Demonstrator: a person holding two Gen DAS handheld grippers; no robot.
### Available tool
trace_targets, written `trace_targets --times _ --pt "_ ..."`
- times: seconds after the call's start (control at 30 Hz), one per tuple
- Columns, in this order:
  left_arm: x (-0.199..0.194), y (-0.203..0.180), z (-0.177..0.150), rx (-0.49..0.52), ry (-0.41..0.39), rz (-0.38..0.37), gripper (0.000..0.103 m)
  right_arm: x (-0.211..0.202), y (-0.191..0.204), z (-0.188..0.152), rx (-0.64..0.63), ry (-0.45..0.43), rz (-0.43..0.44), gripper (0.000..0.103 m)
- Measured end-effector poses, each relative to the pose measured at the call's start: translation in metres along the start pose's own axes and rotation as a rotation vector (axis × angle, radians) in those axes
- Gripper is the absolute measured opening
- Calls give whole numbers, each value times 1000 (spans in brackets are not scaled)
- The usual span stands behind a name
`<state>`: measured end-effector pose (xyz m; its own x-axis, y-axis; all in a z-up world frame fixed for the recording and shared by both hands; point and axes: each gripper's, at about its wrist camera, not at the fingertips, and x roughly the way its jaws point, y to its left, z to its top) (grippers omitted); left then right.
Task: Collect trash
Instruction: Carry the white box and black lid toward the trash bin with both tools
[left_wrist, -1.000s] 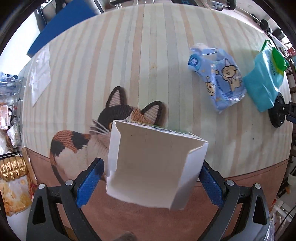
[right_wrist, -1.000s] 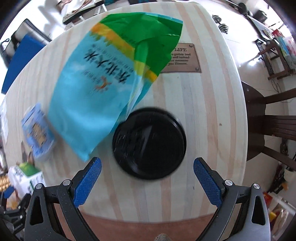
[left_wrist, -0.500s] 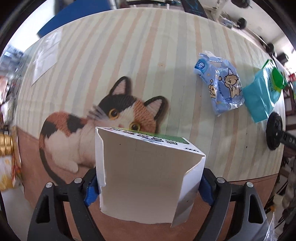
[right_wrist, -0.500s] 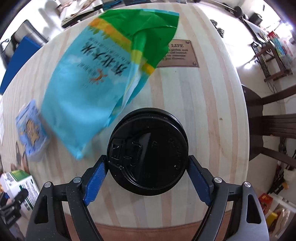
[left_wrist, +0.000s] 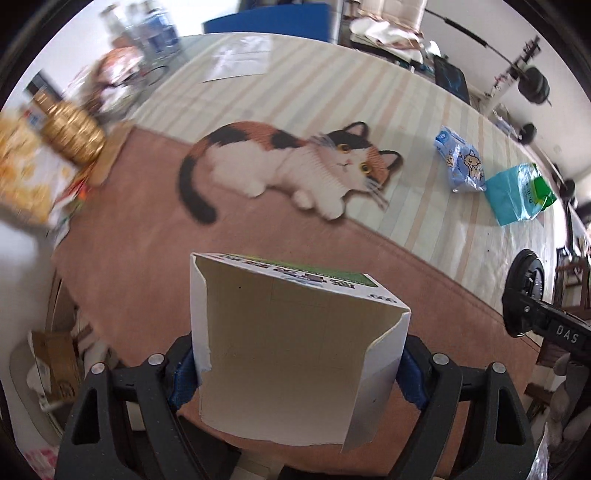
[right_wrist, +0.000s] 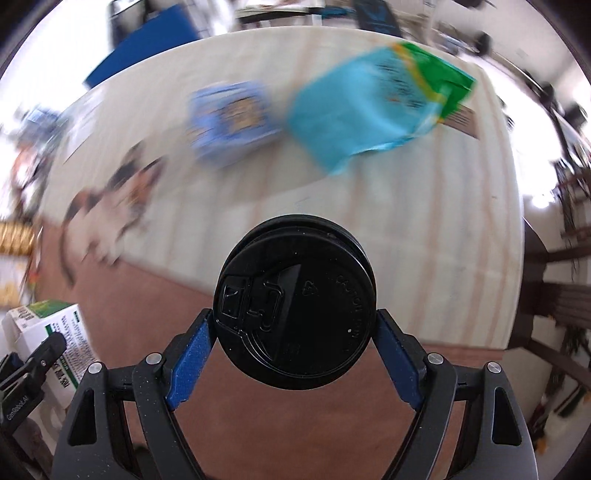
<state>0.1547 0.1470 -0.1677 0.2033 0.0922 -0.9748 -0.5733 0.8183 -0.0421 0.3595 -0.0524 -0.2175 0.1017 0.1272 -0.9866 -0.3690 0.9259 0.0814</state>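
- Left tool: clamped on white carton, now lifted and pulled back over the surface edge.
- Right tool: open a second ago, now shut around black cup lid, raised.
- Blue wrapper and teal bag remain; likely next.

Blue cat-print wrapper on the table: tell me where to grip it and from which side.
Come from above and pinch the raised crumpled ridge across the middle of the blue cat-print wrapper. It lies low on the tablecloth, giving no side edge, and the teal bag lies close alongside.
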Motion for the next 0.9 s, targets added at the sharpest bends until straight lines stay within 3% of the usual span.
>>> trace_targets --times 0.07,0.27,0.5,0.7,0.9 --pt "-9 22 -14 -36 -22 -11 85 -9 25 -18 -52 -9 21 86" --pt "-54 89 -105 -152 -94 -22 85 -38 95 -107 -205 -22 97 86" --pt "-60 169 -227 -322 -70 -41 85 -45 171 -239 -349 20 147 86" --pt "4 227 -315 -492 70 -87 85 13 222 -337 -479 154 112 86" --pt "113 275 -389 -663 191 -154 84 133 245 -400 -553 298 78 86"
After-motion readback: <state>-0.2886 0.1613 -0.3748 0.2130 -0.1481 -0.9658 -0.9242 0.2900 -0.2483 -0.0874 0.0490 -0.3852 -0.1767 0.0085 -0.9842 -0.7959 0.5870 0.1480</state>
